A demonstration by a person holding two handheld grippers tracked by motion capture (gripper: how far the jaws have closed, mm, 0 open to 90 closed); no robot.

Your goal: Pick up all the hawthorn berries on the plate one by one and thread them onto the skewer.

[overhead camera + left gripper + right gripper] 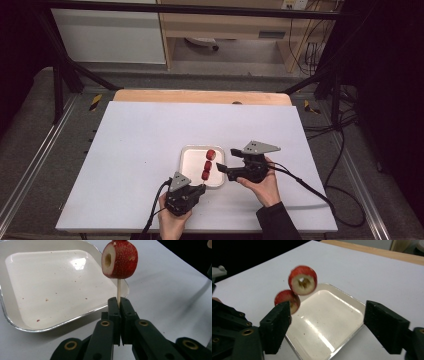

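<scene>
Red cored fruit (120, 260) (pale flesh), skewered on stick (119, 291)

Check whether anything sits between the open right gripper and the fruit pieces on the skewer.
Nothing visible does. The right gripper is open beside the fruit pieces, apart from them, with only air and the white tray below. The left gripper is shut on the skewer, gripping it below the lowest piece, off to one side of that gap.

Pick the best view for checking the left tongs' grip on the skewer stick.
Left gripper view: the left tongs stand shut on the skewer stick just below the lowest red fruit piece. The high view shows three fruit pieces over the tray, with the stick too thin to tell. The right gripper view shows two pieces, blurred.
</scene>
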